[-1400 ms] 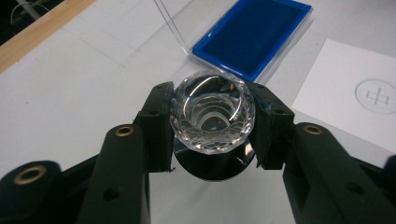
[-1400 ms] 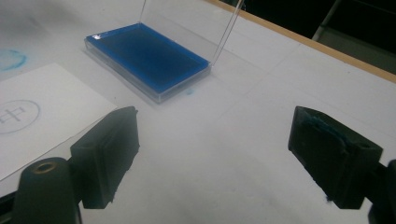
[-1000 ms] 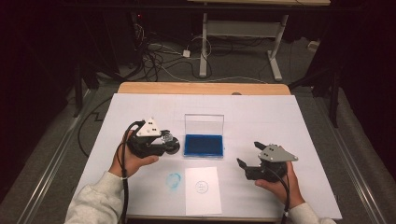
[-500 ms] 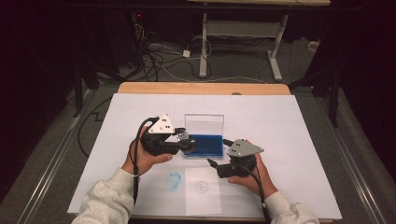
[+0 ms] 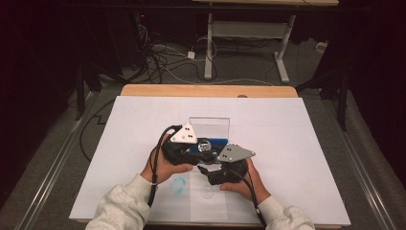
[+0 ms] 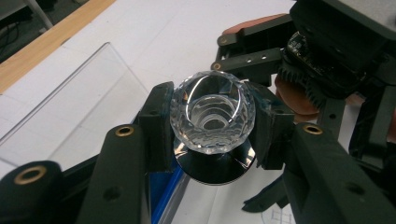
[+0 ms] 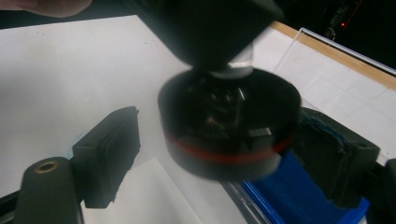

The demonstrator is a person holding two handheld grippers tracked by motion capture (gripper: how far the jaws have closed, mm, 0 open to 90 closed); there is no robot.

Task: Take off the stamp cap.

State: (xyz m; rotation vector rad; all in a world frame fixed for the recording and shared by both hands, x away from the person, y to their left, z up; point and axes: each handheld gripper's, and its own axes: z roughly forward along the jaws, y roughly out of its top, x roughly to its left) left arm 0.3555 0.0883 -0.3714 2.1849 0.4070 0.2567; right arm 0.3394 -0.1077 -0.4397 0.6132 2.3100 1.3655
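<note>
The stamp's faceted handle (image 6: 212, 114) was clamped upright in the left gripper (image 6: 212, 126); its round base (image 7: 229, 123) was flanked between the right gripper's (image 7: 229, 158) wide jaws.

Left tool (image 6: 212, 135) clamped; right tool (image 7: 219, 158) apparently spread, tools adjacent.

The stamp's faceted knob (image 6: 212, 114) is clear as crystal over a glossy black base (image 7: 229, 123) ringed by a thin red band. The ink pad (image 7: 299, 198) is deep blue under a transparent lid (image 5: 209, 125). A pale blue print (image 5: 178, 185) marks the white paper (image 5: 208, 203).
</note>
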